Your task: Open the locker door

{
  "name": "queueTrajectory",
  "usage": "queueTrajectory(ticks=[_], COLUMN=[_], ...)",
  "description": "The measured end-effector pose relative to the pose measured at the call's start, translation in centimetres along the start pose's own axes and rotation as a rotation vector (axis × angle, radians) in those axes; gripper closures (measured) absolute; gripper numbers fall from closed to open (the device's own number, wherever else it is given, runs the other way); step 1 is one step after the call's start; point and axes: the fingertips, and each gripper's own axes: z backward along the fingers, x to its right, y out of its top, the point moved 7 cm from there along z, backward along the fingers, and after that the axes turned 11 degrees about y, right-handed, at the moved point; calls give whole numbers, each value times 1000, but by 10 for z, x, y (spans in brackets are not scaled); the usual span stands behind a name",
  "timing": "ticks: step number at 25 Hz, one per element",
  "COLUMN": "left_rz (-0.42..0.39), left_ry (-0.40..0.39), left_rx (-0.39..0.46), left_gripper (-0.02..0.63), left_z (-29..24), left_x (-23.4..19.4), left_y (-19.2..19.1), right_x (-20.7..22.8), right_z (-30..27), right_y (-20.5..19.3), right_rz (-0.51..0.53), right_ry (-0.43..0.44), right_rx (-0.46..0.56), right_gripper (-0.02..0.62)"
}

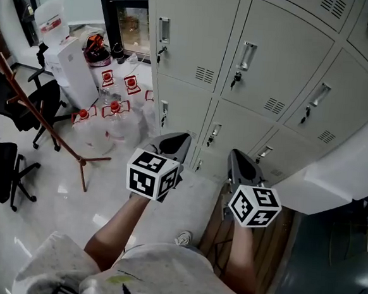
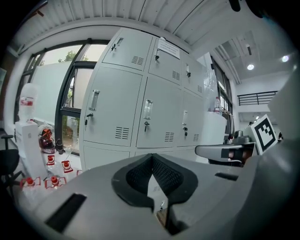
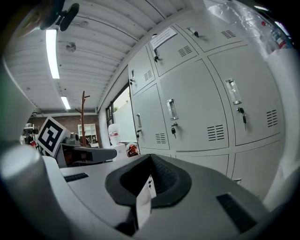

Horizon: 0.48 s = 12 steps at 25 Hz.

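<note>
Lockers [image 1: 267,61] ahead; water bottles [image 1: 113,115], office chairs [image 1: 5,161] left

The glossy pale floor [image 1: 54,190] carries clear, red-capped bottles [image 1: 113,113] just beside a white dispenser [image 1: 76,71]. Two black chairs [image 1: 1,167] and a coat stand [image 1: 84,161] are at the left. Grey lockers [image 1: 239,84] stand along the wall.

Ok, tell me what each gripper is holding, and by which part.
Nothing. The left gripper and the right gripper are both shut and empty, clear of the lockers.
</note>
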Motion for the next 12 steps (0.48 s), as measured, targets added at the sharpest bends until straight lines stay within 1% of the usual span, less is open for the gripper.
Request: queueTrajectory(ticks=[5, 12], left_rz=[-13, -32], left_ry=[32, 60], left_rx=[-8, -13], left_gripper=[600, 600], left_z=[-28, -54], left_x=[21, 40], left_y=[7, 15], right_x=[32, 56], right_z=[-7, -21], right_y=[11, 23], right_rz=[-9, -25], right_ry=[58, 141], right_rx=[13, 39], right_gripper=[594, 594])
